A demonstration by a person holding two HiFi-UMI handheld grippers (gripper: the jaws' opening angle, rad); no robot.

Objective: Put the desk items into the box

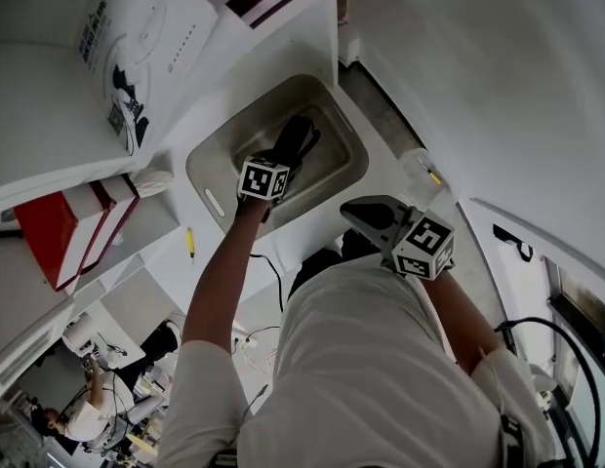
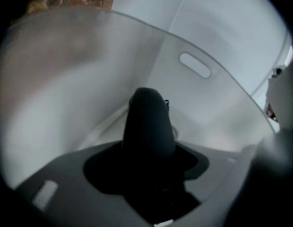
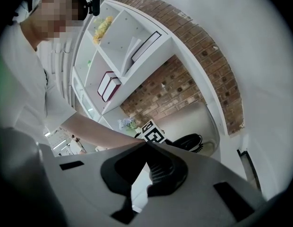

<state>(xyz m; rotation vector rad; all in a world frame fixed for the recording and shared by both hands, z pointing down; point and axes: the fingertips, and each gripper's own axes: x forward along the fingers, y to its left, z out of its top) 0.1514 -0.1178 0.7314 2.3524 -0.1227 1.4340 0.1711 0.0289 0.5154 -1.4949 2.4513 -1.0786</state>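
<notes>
A translucent grey box (image 1: 207, 169) stands on the white desk, up against the shelf unit. My left gripper (image 1: 299, 136) reaches down inside it, shut on a black rounded item (image 2: 147, 123) that fills the middle of the left gripper view, with the box wall (image 2: 90, 74) and a handle slot (image 2: 195, 65) behind it. In the head view the same black item (image 1: 301, 135) hangs low over the box floor. My right gripper (image 1: 349, 211) waits beside the box near my chest, its jaws shut with nothing between them (image 3: 146, 145).
A yellow pen (image 1: 190, 242) lies on the desk left of my arm, and a black cable (image 1: 274, 273) runs under it. Red-and-white books (image 1: 73, 224) and a white carton (image 1: 137, 37) sit on the shelves. A small clear item (image 1: 423, 168) lies right of the box.
</notes>
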